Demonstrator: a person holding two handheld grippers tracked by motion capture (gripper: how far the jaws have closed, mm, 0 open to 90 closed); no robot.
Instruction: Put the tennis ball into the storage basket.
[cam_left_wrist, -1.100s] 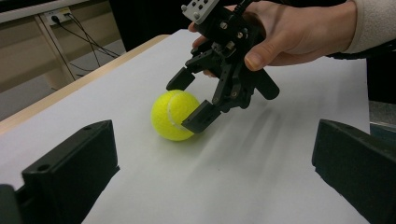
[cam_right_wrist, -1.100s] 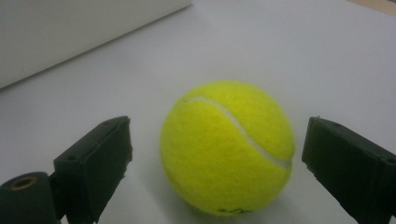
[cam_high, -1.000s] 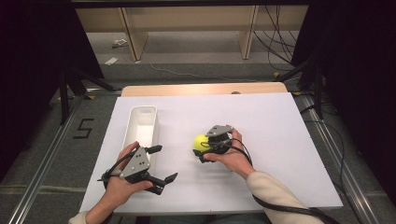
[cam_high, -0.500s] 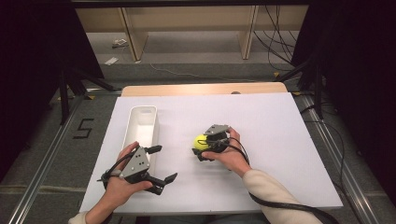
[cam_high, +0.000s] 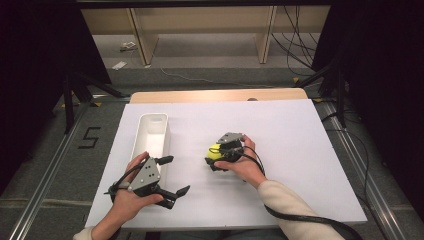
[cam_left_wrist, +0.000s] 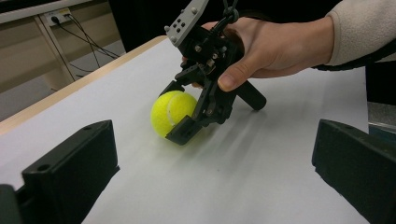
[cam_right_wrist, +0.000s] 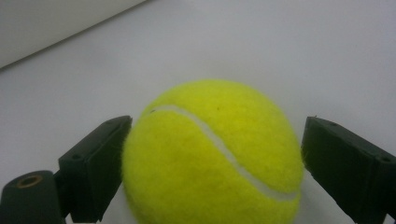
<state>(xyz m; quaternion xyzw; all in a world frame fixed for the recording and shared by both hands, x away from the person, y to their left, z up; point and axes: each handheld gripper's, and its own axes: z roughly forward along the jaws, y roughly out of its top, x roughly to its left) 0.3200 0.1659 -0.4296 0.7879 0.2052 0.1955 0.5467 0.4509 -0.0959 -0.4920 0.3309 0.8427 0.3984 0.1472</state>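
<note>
Tennis ball (cam_right_wrist: 212, 156) sits between the right gripper (cam_high: 219, 156) jaws, on the white table sheet (cam_high: 300, 150). Jaws have just been closing in on it: left-hand pad in the right gripper view touches or nearly touches the felt, the other pad is a sliver off, so not clamped yet. From the left gripper view the ball (cam_left_wrist: 173, 112) rests on the sheet with one jaw in front of it and one behind. Left gripper (cam_high: 172, 175) lies well apart from the ball, jaws spread wide with nothing between them. White tray (cam_high: 152, 132), long with rounded corners, is just beyond the left gripper's jaws; nothing blocks the ball. Ball is fuzzy yellow felt with a white curved seam; jaws are matte black blocks.
</note>
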